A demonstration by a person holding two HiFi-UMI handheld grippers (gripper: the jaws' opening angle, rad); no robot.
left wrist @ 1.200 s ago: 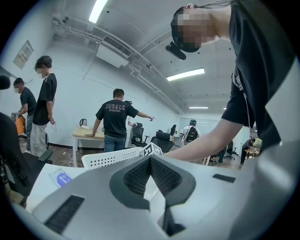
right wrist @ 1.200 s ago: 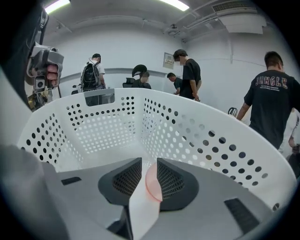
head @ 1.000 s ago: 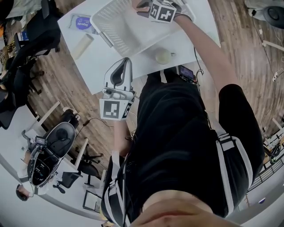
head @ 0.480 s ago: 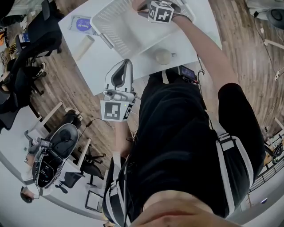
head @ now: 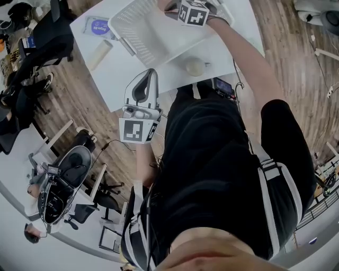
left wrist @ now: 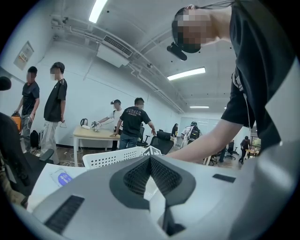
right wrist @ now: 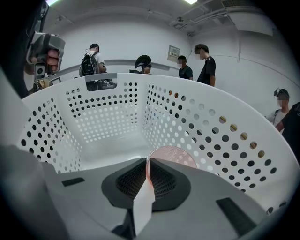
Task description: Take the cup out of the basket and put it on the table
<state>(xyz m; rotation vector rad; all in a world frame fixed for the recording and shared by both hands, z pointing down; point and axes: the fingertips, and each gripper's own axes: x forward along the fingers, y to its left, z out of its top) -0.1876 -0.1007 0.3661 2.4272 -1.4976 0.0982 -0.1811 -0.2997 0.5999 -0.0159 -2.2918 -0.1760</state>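
Note:
The white perforated basket (head: 139, 27) stands on the white table (head: 132, 69). My right gripper (head: 172, 7) reaches down into it; in the right gripper view my right gripper (right wrist: 147, 169) is shut on the rim of a pale pink cup (right wrist: 180, 157) that rests near the basket's wall (right wrist: 112, 112). In the head view the cup is hidden by the gripper and hand. My left gripper (head: 150, 75) hangs shut and empty at the table's near edge, pointing toward the basket (left wrist: 112, 157).
A round cream object (head: 194, 67) lies on the table just in front of the basket. A blue-printed packet (head: 98, 26) and a pale roll (head: 99, 54) lie at the table's left. A dark device (head: 222, 86) sits at the near edge. Office chairs (head: 63, 174) stand on the floor at left.

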